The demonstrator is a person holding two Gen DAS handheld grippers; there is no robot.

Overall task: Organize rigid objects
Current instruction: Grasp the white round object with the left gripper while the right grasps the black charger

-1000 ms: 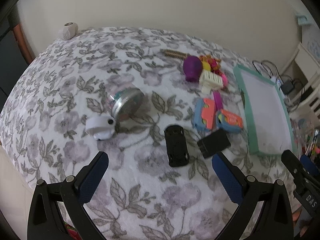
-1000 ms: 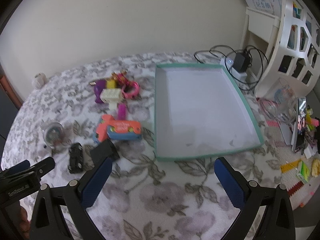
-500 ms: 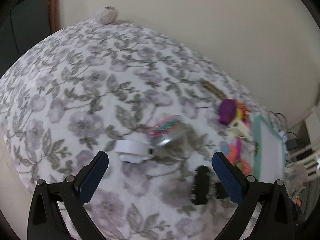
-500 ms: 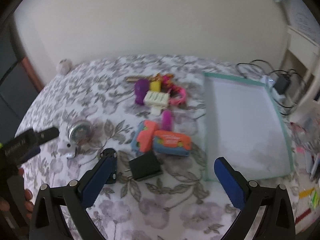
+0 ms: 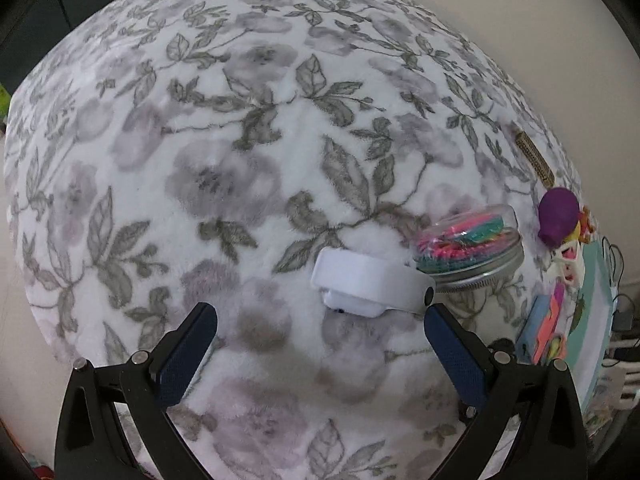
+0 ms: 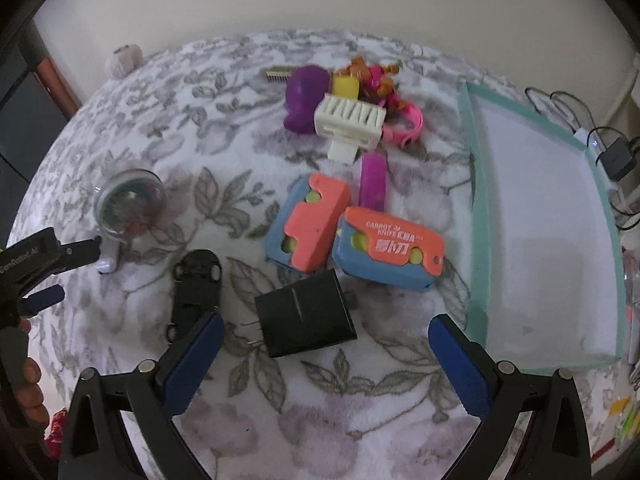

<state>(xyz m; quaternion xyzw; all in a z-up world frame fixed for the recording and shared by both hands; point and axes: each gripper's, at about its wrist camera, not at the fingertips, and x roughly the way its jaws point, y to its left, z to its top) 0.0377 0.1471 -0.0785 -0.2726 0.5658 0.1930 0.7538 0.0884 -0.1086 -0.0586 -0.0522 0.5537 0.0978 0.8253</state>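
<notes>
A white plastic gadget [image 5: 372, 286] lies on the flowered blanket, just ahead of my open left gripper [image 5: 320, 314] and between its finger lines. Against its right end rests a tipped glass jar [image 5: 468, 244] of coloured bands. My right gripper [image 6: 326, 322] is open and hovers over a black plug adapter [image 6: 306, 320]. A black toy car [image 6: 196, 284] sits to the adapter's left. Two orange-and-blue toy knives [image 6: 388, 248] lie behind it. Farther back are a magenta stick [image 6: 372, 180], a white slotted piece [image 6: 350, 118], a purple toy [image 6: 304, 98] and a pink ring [image 6: 404, 124].
An empty teal-rimmed tray [image 6: 474, 200] stands on the right of the blanket. Cables and a charger [image 6: 618, 156] lie beyond it. The left gripper [image 6: 68, 272] and a hand show at the right wrist view's left edge. A small comb [image 6: 280, 74] lies at the back.
My left gripper swung left and dropped close to the white gadget and jar. My right gripper turned from the tray and came down near the black adapter. Both stayed open.
</notes>
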